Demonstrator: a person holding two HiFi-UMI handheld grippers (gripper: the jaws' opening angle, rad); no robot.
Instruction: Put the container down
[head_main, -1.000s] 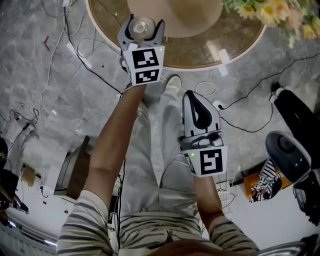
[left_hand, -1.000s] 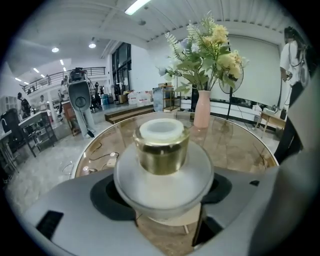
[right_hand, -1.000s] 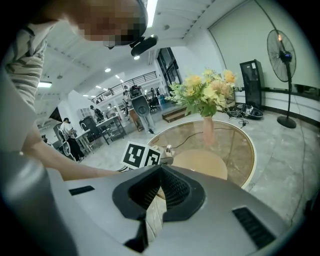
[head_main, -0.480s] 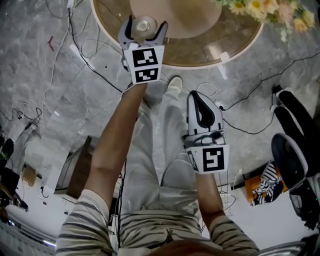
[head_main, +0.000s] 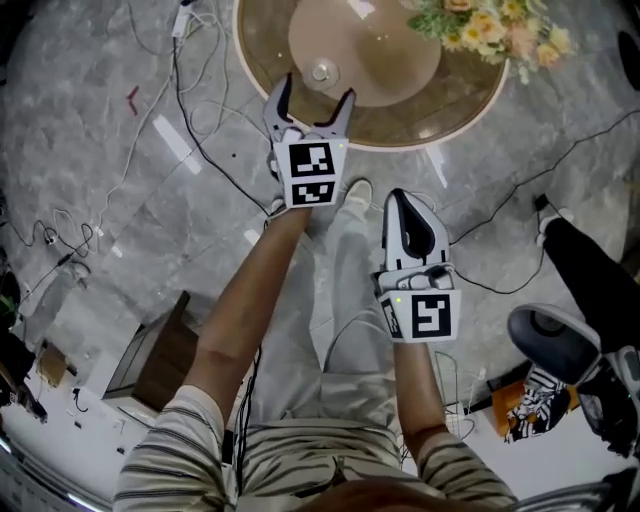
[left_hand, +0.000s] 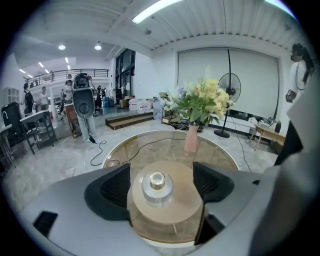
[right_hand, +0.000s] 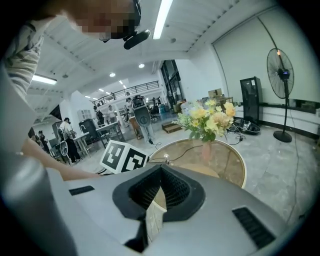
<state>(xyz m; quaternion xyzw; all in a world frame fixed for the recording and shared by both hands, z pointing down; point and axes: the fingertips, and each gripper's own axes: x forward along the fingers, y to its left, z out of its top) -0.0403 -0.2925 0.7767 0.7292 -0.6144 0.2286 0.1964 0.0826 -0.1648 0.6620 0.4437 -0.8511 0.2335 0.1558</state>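
The container (head_main: 322, 72), a small clear jar with a silvery lid, stands upright on the round glass table (head_main: 470, 95), over the table's tan disc (head_main: 385, 50). My left gripper (head_main: 317, 92) hovers just short of it at the table's near edge. Its jaws stand wide and are closing a little, with nothing between them. In the left gripper view the container (left_hand: 156, 185) shows ahead, framed by the two dark pads (left_hand: 114, 187) without touching them. My right gripper (head_main: 402, 200) hangs shut and empty over the person's legs, well back from the table.
A pink vase (left_hand: 191, 138) of flowers (head_main: 480, 28) stands on the table's far side. Cables (head_main: 190, 110) trail across the grey floor. A black chair (head_main: 560, 340) sits at the right, a dark stand (head_main: 160, 350) at the left.
The left gripper's jaws spread off the container and the gripper drew back toward me. The container stays on the table. The right gripper hardly moved.
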